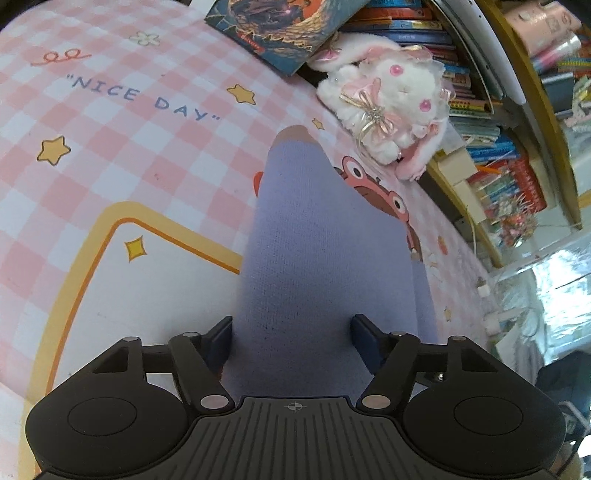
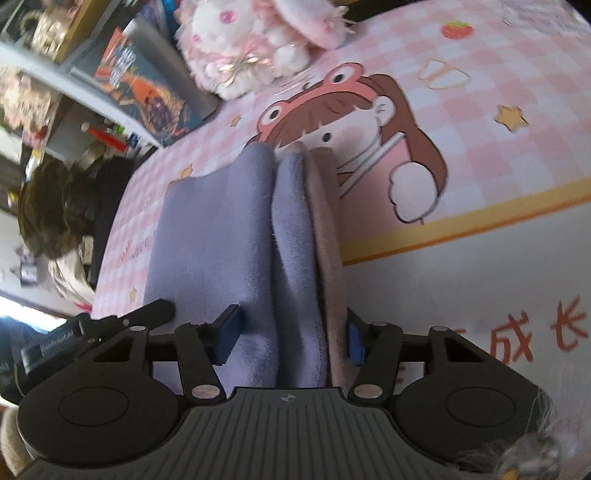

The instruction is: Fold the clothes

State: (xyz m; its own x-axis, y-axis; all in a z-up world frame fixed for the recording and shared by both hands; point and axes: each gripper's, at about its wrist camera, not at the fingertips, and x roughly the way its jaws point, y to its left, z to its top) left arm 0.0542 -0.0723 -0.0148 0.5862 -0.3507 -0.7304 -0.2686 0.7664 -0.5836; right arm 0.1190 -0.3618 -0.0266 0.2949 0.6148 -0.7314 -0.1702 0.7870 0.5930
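A lavender knit garment (image 1: 314,240) with a pinkish-brown lining lies lengthwise on the pink checked mat (image 1: 110,147). My left gripper (image 1: 291,339) has its jaws on either side of a thick fold of it and grips the cloth. In the right wrist view the same garment (image 2: 229,229) shows as several stacked folds, lavender on the left and pinkish-brown on the right. My right gripper (image 2: 291,332) is shut on that bundle of folds, with the blue pads (image 2: 229,332) pressed against both sides.
A white and pink plush rabbit (image 1: 391,107) sits at the mat's far edge; it also shows in the right wrist view (image 2: 251,44). A dark illustrated book (image 1: 280,26) and shelves of books (image 1: 498,166) lie behind it. The mat (image 2: 480,110) carries a cartoon girl print.
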